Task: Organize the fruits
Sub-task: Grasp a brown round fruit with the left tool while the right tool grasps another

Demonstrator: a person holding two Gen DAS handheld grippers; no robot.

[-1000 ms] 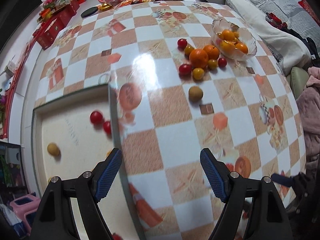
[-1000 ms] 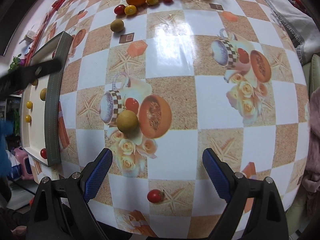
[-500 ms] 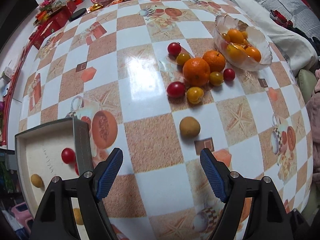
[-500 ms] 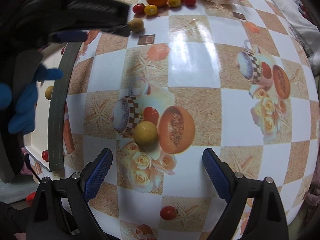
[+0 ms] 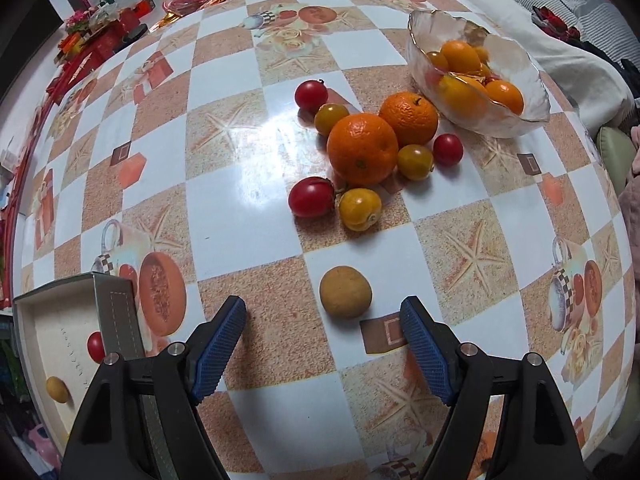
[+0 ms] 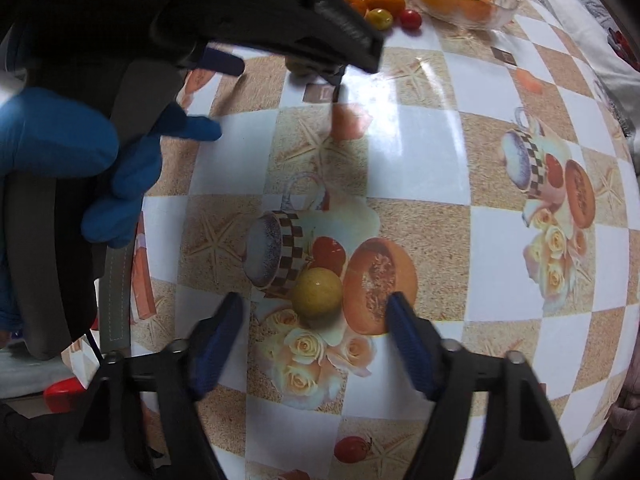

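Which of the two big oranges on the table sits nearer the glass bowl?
The smaller orange, behind and right of the larger orange. It sits right beside the glass bowl; the larger one lies farther off.

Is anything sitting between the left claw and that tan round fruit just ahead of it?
Nothing visible. The left claw is open, and only bare tablecloth lies between its tips and the tan round fruit. The nearest other fruit, a yellow tomato, lies beyond it.
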